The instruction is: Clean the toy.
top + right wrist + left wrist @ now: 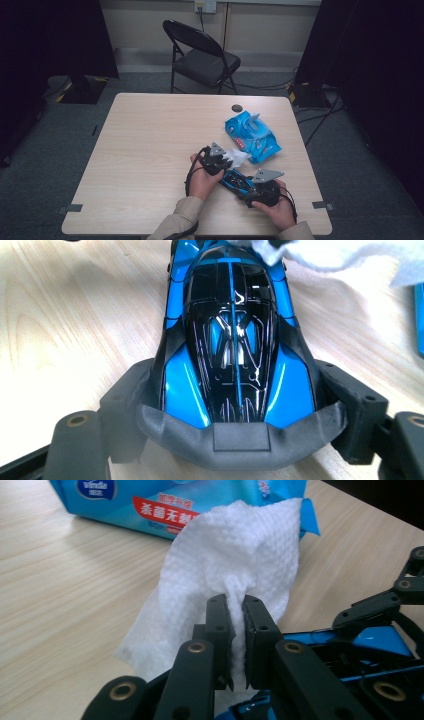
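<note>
At the table's (150, 150) near edge, the right gripper (240, 437) is clamping a toy car (232, 340) across its sides while the left gripper (236, 630) is pinching a wipe (235, 555) over the car's front. The wipe could slip free if dragged hard (only 1 fold is caught). The wipe pack (252, 134) is lying just beyond, crowding the stroke; a small disc (237, 107) is sitting farther back.

You see a glossy blue toy car (235, 355) with black panels and a thin blue centre stripe. The wipe (235, 560) is white with a dimpled weave; its pack (251, 136) is blue with a red label. The counter (150, 145) is pale woodgrain.
</note>
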Tool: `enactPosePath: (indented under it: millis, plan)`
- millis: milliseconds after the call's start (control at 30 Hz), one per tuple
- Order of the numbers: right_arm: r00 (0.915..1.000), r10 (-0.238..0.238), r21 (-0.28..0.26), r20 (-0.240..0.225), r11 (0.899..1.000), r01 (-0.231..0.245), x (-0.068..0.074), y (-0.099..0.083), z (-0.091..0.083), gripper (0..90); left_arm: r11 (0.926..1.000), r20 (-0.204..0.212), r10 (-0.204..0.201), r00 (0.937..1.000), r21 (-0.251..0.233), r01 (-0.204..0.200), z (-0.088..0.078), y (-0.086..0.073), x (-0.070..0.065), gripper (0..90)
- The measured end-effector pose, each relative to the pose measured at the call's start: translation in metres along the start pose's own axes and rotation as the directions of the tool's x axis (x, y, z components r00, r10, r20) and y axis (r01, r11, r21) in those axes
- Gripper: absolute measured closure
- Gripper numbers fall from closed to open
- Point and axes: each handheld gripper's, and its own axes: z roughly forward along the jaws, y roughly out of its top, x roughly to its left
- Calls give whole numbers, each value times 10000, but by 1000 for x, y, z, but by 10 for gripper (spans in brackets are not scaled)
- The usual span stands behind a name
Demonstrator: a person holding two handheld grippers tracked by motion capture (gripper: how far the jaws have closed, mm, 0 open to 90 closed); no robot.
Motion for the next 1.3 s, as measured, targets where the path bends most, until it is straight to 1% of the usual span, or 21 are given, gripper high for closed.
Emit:
enactPosePath:
  millis: [67,133,167,200,233,267,300,333,400,533,600,633,700,767,833,867,900,967,1033,1133,1300]
  plan:
    - [10000,-1,0,1,10000,1,0,0,0,246,9998,16,-177,9998,-31,177,-2,-1,3,816]
    - [10000,2,2,1,10000,-2,0,0,0,245,9996,-39,-266,9996,-56,265,-3,-2,4,815]
    - [10000,-2,-2,-1,10000,2,0,0,0,246,9996,-155,-278,9995,-12,278,-4,-2,6,815]
    - [10000,-3,0,1,10000,3,0,0,0,246,9999,-327,-125,9994,109,128,-6,-3,8,817]
    - [10000,6,-4,2,10000,-6,0,0,0,246,9993,-315,-359,9989,105,363,-7,-5,11,820]
    - [10000,6,-5,2,10000,-6,0,0,0,246,9986,-340,-511,9981,145,516,-9,-6,13,821]
    - [10000,4,-5,2,10000,-4,0,0,0,246,9985,-394,-464,9981,276,475,-10,-8,15,822]
    - [10000,6,-6,1,10000,-6,0,0,0,246,9977,-347,-608,9976,285,618,-11,-11,17,824]
    - [10000,11,-5,1,10000,-11,0,0,0,245,9960,-229,-880,9959,148,883,-14,-15,19,823]
    - [10000,7,-4,1,10000,-7,0,0,0,245,9964,-274,-839,9961,56,841,-16,-17,18,824]
    - [10000,8,-5,1,10000,-8,0,0,0,245,9969,-255,-774,9967,147,778,-18,-18,19,825]
    - [10000,7,-3,-2,10000,-7,0,0,0,245,9964,-297,-844,9960,71,846,-18,-18,19,825]
    - [10000,8,-3,-2,10000,-8,0,0,0,245,9966,-371,-798,9961,178,805,-21,-19,21,825]
    - [10000,9,-5,-1,10000,-9,0,0,0,245,9957,-447,-874,9952,256,886,-25,-20,21,825]
    - [10000,7,-2,-2,10000,-7,0,0,0,245,9954,-542,-776,9955,514,803,-29,-22,24,826]
    - [10000,6,-4,0,10000,-6,0,0,0,245,9946,-558,-821,9951,595,854,-30,-24,24,828]
    - [10000,6,-3,3,10000,-6,0,0,0,245,9940,-504,-888,9948,594,918,-32,-26,25,828]
    - [10000,3,-2,4,10000,-3,0,0,0,245,9942,-319,-884,9956,578,902,-35,-30,26,829]
    - [10000,4,1,6,10000,-4,0,0,0,245,9915,-243,-1122,9934,628,1135,-38,-35,26,830]
    - [10000,9,3,10,10000,-9,0,0,0,245,9907,-187,-1149,9932,715,1159,-43,-40,25,830]
    - [10000,36,17,18,10000,-36,0,0,0,243,9916,-51,-996,9950,824,997,-49,-49,18,830]
